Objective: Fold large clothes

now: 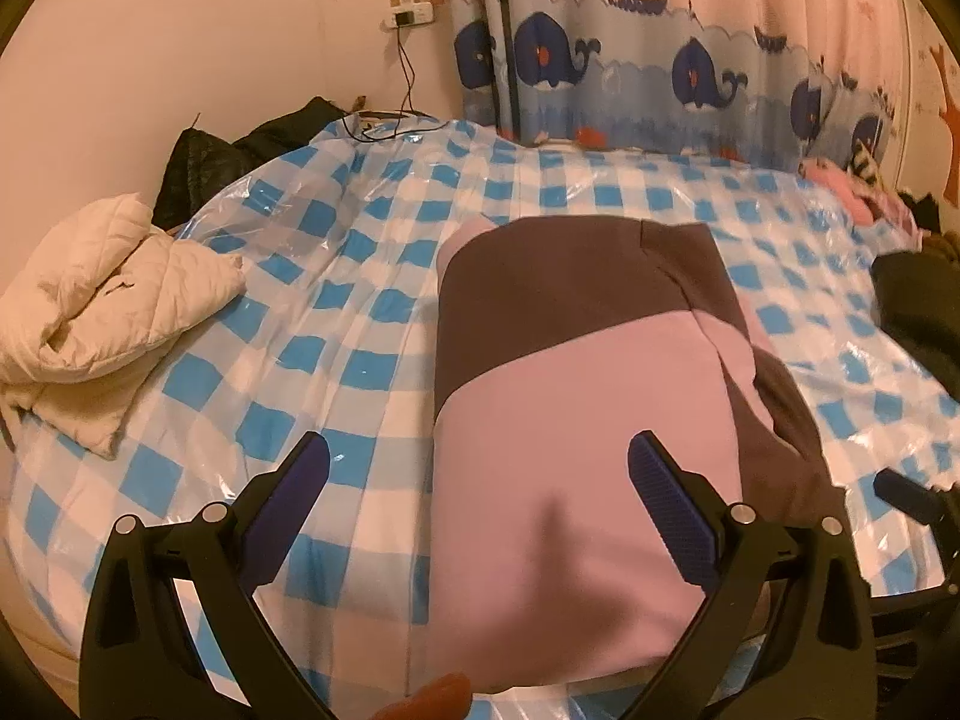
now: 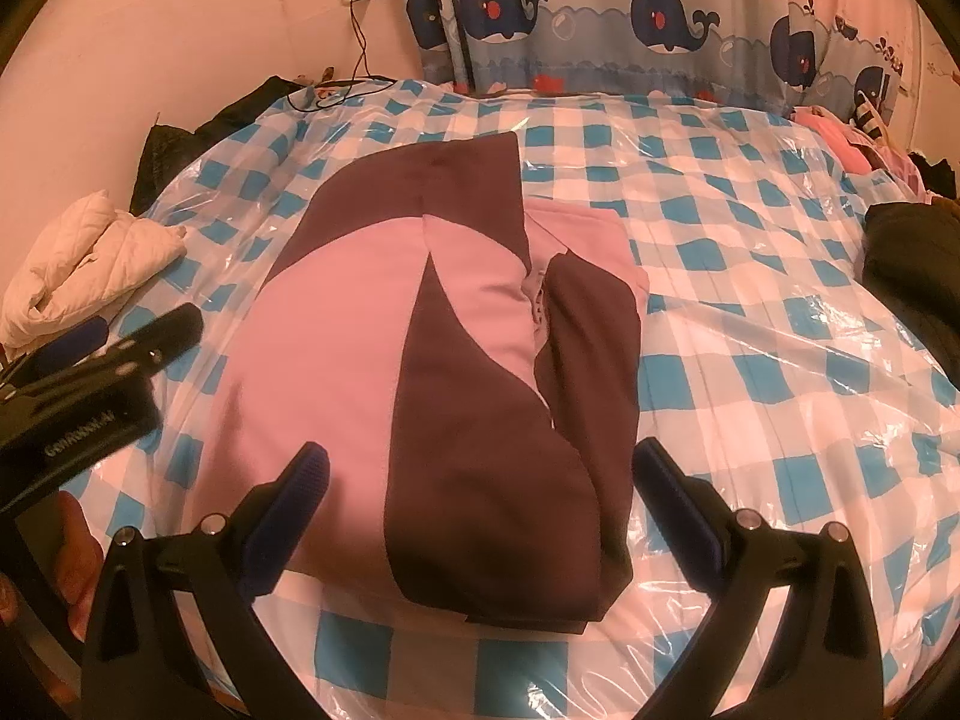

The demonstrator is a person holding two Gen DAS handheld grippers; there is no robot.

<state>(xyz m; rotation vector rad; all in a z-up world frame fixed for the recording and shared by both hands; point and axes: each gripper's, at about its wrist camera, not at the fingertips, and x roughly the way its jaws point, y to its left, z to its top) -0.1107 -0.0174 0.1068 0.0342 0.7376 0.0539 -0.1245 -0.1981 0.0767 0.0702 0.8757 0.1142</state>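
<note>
**Top lies folded, both grippers wide**

The pink-and-brown top (image 2: 420,348) lies mid-bed on the plastic-covered check sheet (image 2: 750,312), sleeves tucked in. Soft, thick fleece by the look of it (it'll sag, and likely slide on that plastic). Best pinched at the near hem corners. Left gripper (image 1: 480,501) hangs spread, holding nothing; right gripper (image 2: 480,507) likewise. White jacket (image 1: 90,312) sits far left.

Bed (image 2: 750,312): covered with blue-and-white checked sheet under clear, wrinkled plastic film (image 2: 852,438). Folded pink-and-brown garment (image 2: 456,360) lying flat near centre. Cream quilted item (image 2: 90,252) bunched at left edge. Dark clothing (image 2: 918,276) at right edge. Pink items (image 2: 840,138) at far right corner. Black cable (image 2: 336,90) trailing onto far left corner.
</note>
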